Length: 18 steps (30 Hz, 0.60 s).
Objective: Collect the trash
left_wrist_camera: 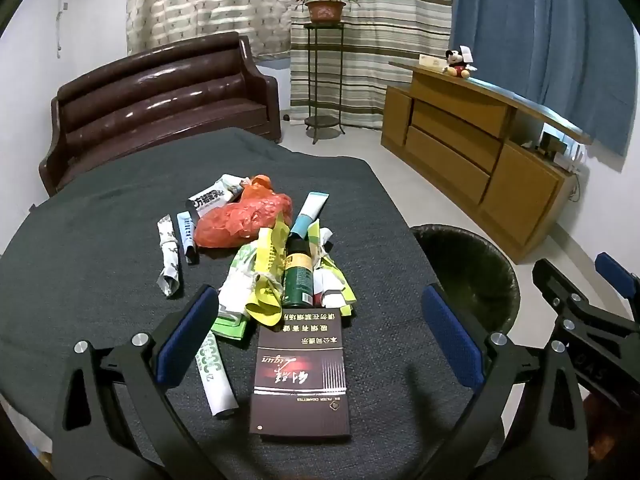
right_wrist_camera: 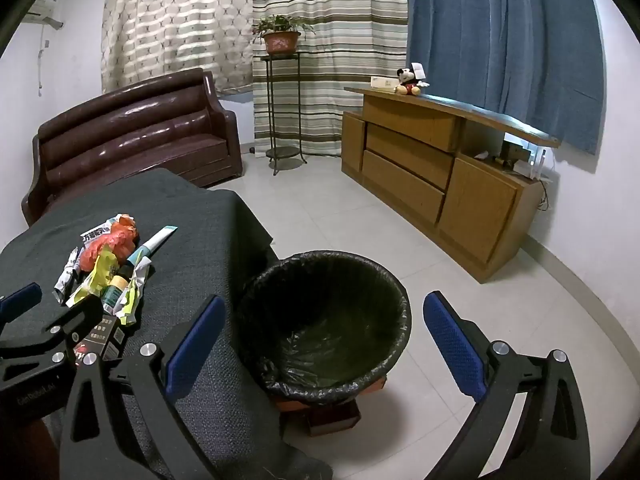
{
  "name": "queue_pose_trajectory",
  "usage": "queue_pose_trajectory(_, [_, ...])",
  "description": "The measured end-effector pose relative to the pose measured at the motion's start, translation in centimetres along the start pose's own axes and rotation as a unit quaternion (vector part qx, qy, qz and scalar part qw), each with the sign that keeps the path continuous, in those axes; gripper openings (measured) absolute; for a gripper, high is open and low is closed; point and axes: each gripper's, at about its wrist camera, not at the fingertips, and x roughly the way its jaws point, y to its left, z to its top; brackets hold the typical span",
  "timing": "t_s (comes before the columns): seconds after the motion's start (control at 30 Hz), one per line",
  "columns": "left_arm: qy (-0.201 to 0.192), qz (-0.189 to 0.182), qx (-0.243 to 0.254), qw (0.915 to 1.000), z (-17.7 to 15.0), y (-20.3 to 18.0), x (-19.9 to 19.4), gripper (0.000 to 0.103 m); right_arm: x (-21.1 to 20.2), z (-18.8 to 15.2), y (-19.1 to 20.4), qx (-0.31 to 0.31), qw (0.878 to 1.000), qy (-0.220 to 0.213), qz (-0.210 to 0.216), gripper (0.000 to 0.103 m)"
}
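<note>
cigarette box (left_wrist_camera: 301, 376) lies between left gripper's (left_wrist_camera: 320, 332) spread jaws — untouched

Brown sofa (left_wrist_camera: 160, 92); tiled floor (right_wrist_camera: 360, 220) — curtains (right_wrist_camera: 328, 40).

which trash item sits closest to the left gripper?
The dark cigarette box, flat between the open left gripper fingers; the other trash lies beyond it.

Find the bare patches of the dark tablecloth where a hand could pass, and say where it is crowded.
Free: the tablecloth left of the rolled wrappers, the far stretch toward the sofa, and the strip between the green can and the bin. Crowded: the middle, from the red bag down to the cigarette box.
</note>
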Motion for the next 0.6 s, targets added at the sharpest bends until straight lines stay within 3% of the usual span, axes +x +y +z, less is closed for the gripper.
queue_pose_trajectory(0.6, [0.003,0.001,0.002,1.0000,-0.01,-0.02,0.02,0.099,0.09,-0.07,0.12,-0.002,1.000,0.002,-0.001,0.097])
